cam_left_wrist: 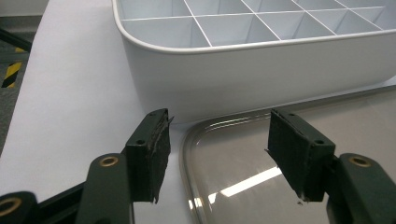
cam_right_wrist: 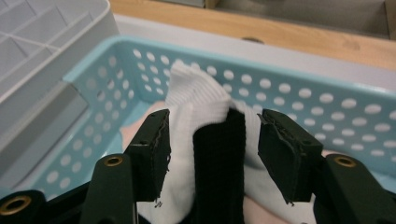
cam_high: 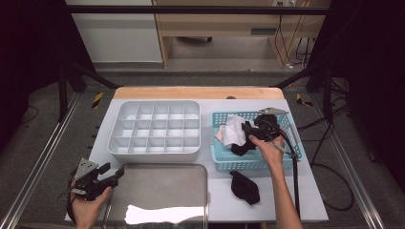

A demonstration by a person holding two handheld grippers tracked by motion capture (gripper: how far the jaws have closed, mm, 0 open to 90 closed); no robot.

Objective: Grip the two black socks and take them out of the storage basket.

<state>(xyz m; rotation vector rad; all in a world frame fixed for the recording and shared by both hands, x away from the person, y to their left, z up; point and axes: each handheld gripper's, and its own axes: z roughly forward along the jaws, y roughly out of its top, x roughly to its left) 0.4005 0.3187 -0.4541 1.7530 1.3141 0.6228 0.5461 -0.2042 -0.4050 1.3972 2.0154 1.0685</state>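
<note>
A light blue perforated basket (cam_high: 248,164) (cam_right_wrist: 327,109) on the right of the table holds a white sock (cam_high: 233,130) (cam_right_wrist: 196,91), a black sock (cam_high: 240,147) (cam_right_wrist: 219,158) and something pinkish. My right gripper (cam_high: 248,130) (cam_right_wrist: 215,119) is inside the basket. It is open, and an upright fold of the black sock stands between its pads without touching either. Another black sock (cam_high: 245,187) lies on the table in front of the basket. At the near left my left gripper (cam_high: 117,172) (cam_left_wrist: 219,119) hangs open and empty over a corner of the metal tray (cam_high: 157,183) (cam_left_wrist: 243,172).
A white compartment organizer (cam_high: 153,155) (cam_left_wrist: 257,70) (cam_right_wrist: 42,46) sits left of the basket, just beyond the metal tray. A wooden strip (cam_high: 196,92) runs along the table's far edge. Metal rails flank the table on both sides.
</note>
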